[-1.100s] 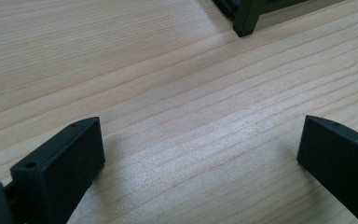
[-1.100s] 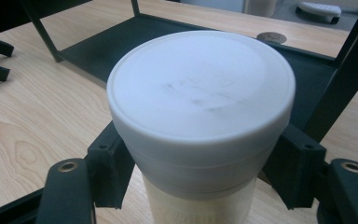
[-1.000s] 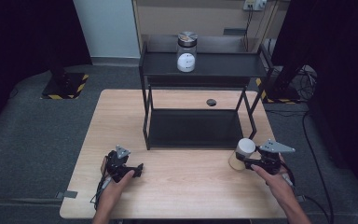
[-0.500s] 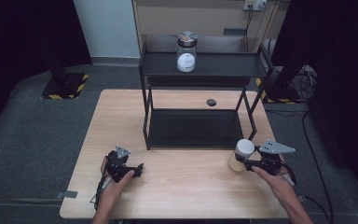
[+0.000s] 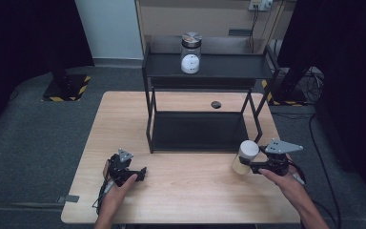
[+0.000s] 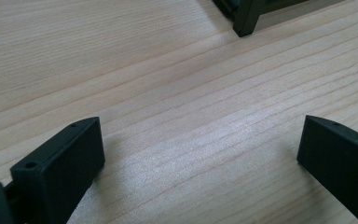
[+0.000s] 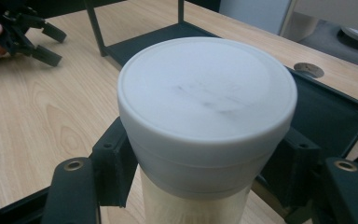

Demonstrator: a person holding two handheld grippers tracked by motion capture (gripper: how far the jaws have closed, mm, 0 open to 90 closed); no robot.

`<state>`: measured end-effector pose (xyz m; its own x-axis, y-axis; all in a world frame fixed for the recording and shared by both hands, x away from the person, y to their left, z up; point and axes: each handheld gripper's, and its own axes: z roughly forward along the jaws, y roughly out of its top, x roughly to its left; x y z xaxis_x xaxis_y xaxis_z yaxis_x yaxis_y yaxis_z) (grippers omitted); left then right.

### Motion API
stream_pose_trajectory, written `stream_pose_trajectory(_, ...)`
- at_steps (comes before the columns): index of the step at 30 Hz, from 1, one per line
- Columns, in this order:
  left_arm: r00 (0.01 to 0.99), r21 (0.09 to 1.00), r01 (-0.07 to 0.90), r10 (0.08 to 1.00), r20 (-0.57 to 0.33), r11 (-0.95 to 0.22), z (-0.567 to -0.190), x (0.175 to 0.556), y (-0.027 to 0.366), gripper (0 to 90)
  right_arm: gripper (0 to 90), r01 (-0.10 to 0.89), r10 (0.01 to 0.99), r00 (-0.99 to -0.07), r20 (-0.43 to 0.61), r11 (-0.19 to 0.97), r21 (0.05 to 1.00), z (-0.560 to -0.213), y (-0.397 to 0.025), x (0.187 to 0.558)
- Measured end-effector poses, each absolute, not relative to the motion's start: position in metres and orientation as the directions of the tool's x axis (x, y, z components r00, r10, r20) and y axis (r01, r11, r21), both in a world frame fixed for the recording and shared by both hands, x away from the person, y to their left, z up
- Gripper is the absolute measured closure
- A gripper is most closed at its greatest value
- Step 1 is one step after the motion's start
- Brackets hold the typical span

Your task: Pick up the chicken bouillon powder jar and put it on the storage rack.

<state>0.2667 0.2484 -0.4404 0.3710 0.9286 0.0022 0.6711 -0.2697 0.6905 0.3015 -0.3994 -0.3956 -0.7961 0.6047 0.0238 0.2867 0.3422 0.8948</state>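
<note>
We have the right gripper (image 5: 251, 166) clamped on the white-capped jar (image 5: 246, 156) just front-right of the black shelf (image 5: 198, 131) (left gripper (image 5: 142, 172) idle, jaws apart), so next we likely lift it shelfward.

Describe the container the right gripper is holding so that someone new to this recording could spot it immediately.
Start at the black two-tier rack on the wooden table, then look just off its front right leg. There the right gripper is clamped on a cream jar with a plain white lid. The other jar, on the rack's top shelf, is clear glass with a metal lid.
</note>
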Motion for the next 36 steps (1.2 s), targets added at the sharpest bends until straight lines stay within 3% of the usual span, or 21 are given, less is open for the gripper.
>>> stream_pose_trajectory(11,0.371,0.690,0.671,0.929,0.002,-0.270,-0.440,0.267,0.248,0.0,35.8,0.264,0.564,-0.825,0.026,0.344,0.901,-0.357,-0.398,0.316)
stream_pose_trajectory(36,0.373,0.690,0.671,0.928,0.002,-0.271,-0.440,0.266,0.248,0.0,35.7,0.197,0.464,-0.886,-0.001,0.380,0.904,-0.224,-0.383,0.368)
